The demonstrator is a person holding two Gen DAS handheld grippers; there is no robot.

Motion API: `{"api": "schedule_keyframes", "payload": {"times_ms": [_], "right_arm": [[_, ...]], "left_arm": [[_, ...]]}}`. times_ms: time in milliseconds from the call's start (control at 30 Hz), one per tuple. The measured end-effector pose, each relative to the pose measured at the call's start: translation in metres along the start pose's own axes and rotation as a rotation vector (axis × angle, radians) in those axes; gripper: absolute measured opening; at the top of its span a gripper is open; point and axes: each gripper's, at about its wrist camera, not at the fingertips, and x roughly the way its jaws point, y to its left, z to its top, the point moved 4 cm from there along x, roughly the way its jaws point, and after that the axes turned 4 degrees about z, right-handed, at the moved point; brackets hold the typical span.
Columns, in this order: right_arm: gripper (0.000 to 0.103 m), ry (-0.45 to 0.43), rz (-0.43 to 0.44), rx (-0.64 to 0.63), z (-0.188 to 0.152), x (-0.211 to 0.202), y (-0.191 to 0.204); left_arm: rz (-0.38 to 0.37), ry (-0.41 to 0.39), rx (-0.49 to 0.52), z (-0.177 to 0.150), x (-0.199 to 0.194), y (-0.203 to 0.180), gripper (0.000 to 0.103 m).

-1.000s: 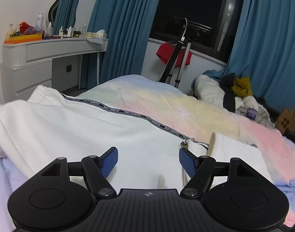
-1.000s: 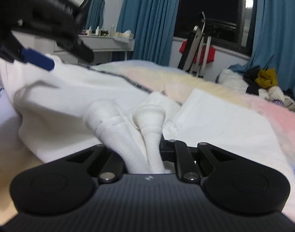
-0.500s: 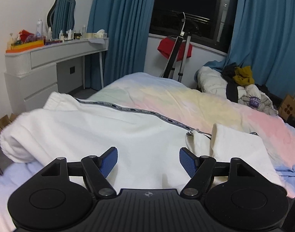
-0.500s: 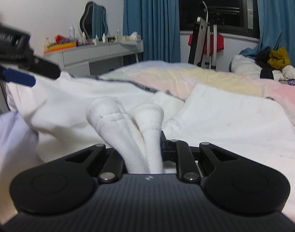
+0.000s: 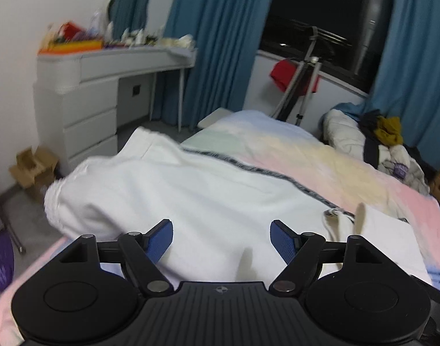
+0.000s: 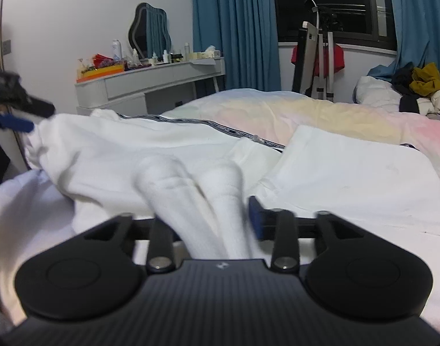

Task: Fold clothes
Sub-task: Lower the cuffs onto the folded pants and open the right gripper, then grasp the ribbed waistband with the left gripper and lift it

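Observation:
White sweatpants (image 5: 205,196) with a black lettered side stripe lie across the pastel bed. Their left end hangs over the bed edge. My left gripper (image 5: 221,240) hovers open above the pants, with nothing between its blue pads. In the right wrist view the same pants (image 6: 119,144) spread to the left. Their two ribbed cuffs (image 6: 191,190) lie bunched between the jaws of my right gripper (image 6: 202,219). The jaws are parted, and the right blue pad (image 6: 254,216) stands just off the cloth. The left pad is hidden. A flat folded white part (image 6: 349,167) lies to the right.
The bed (image 5: 306,155) has a pastel sheet. A grey dresser (image 5: 90,101) with bottles stands to the left, with a cardboard box (image 5: 32,167) on the floor below it. A heap of clothes (image 5: 387,144) sits at the far right. A stand with red cloth (image 5: 295,77) is by the window.
The right jaws have loosened around the cuffs, and the blue pad now shows. My left gripper has risen and drawn back towards the bed's left edge, staying open.

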Motion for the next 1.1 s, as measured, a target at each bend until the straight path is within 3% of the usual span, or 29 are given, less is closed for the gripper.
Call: {"api": "schedule_keyframes", "payload": {"times_ms": [100, 267, 400, 500, 633, 767, 867, 1100], "right_arm": [[0.083, -0.037, 0.046, 0.03, 0.002, -0.009, 0.009], [0.083, -0.115, 0.078, 0.042, 0.018, -0.029, 0.022], [0.083, -0.214, -0.029, 0.062, 0.034, -0.052, 0.012], [0.083, -0.229, -0.13, 0.102, 0.037, -0.057, -0.01], [0.083, -0.171, -0.243, 0.149, 0.028, -0.049, -0.037], [0.083, -0.188, -0.292, 0.173, 0.026, -0.051, -0.049], [0.083, -0.177, -0.295, 0.177, 0.023, -0.048, -0.051], [0.082, 0.052, -0.306, 0.199, -0.005, -0.014, -0.063]], "left_arm": [[-0.009, 0.021, -0.08, -0.001, 0.005, 0.014, 0.077], [-0.041, 0.057, -0.201, -0.003, 0.008, 0.031, 0.079], [-0.053, 0.064, -0.27, -0.003, 0.008, 0.044, 0.083], [-0.045, 0.057, -0.296, -0.002, 0.007, 0.047, 0.086], [-0.054, 0.067, -0.286, -0.003, 0.009, 0.042, 0.089], [-0.06, 0.091, -0.307, -0.007, 0.011, 0.043, 0.092], [-0.066, 0.111, -0.338, -0.01, 0.014, 0.047, 0.101], [-0.068, 0.198, -0.417, -0.019, 0.031, 0.058, 0.101]]}}
